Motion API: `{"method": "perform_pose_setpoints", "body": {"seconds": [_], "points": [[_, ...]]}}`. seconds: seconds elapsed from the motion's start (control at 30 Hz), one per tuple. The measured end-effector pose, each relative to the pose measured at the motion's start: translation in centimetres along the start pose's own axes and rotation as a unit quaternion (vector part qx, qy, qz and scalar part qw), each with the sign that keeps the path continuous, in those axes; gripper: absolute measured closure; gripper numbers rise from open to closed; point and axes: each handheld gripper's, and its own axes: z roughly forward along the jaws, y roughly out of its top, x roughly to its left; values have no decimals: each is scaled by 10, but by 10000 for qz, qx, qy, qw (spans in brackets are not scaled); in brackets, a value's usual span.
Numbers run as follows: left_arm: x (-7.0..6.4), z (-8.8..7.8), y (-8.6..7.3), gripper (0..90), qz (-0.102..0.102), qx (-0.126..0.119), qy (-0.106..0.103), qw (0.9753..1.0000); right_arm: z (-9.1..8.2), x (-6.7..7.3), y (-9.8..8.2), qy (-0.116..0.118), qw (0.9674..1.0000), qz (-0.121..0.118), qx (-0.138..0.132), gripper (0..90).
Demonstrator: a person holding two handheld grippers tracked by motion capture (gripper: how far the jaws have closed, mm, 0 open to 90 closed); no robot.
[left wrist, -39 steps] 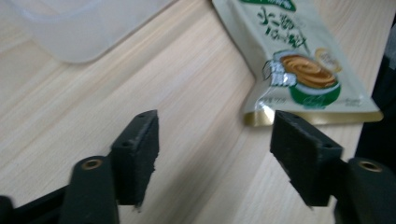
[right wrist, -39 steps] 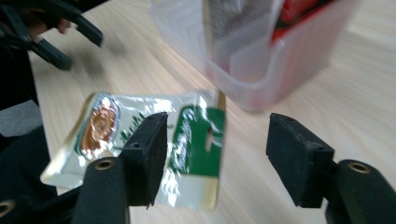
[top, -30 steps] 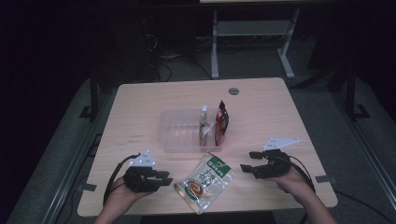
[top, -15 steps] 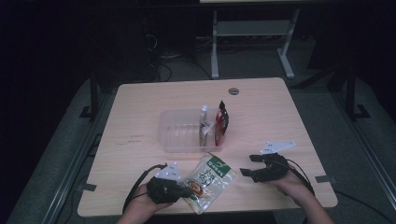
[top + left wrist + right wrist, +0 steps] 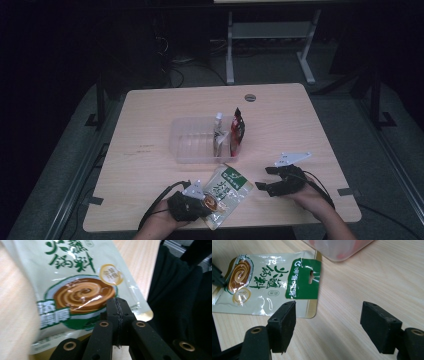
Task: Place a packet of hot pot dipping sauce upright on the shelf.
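The room past the tabletop (image 5: 150, 120) is dark and hard to make out. A green and white pouch (image 5: 226, 193) lies flat near the front edge of the tabletop, just in front of a clear tray (image 5: 192, 142). The left gripper (image 5: 117, 315) has its jaws pressed together on the pouch's bottom edge, and that hand hides the corner in the high view. The right gripper (image 5: 328, 322) sits beside the pouch with jaws wide and nothing between them. Two thin packets (image 5: 227, 132) stand at the tray's right end. The left half of the tabletop is bare wood.
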Motion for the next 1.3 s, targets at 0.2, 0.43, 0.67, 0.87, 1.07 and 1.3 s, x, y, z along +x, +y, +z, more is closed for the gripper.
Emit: {"method": "perform_pose_setpoints", "body": {"seconds": [0.2,0.43,0.67,0.87,1.07,1.3], "points": [[11,-8,-5,896,-221,-103,185,9995,3,1,0,30,9999,-86,71,283],[21,-14,-9,896,-397,-180,277,9987,14,6,10,31,9999,-138,44,673],[21,-14,-8,896,-389,-107,285,9988,41,16,32,129,9988,-476,47,896],[21,-15,-8,896,-376,-110,291,9988,64,23,41,135,9972,-683,285,896],[23,-16,-8,896,-353,-103,358,9987,69,24,37,8,9956,-816,470,896],[30,-17,-7,895,-362,-119,476,9981,67,26,37,34,9945,-877,578,897]]}}
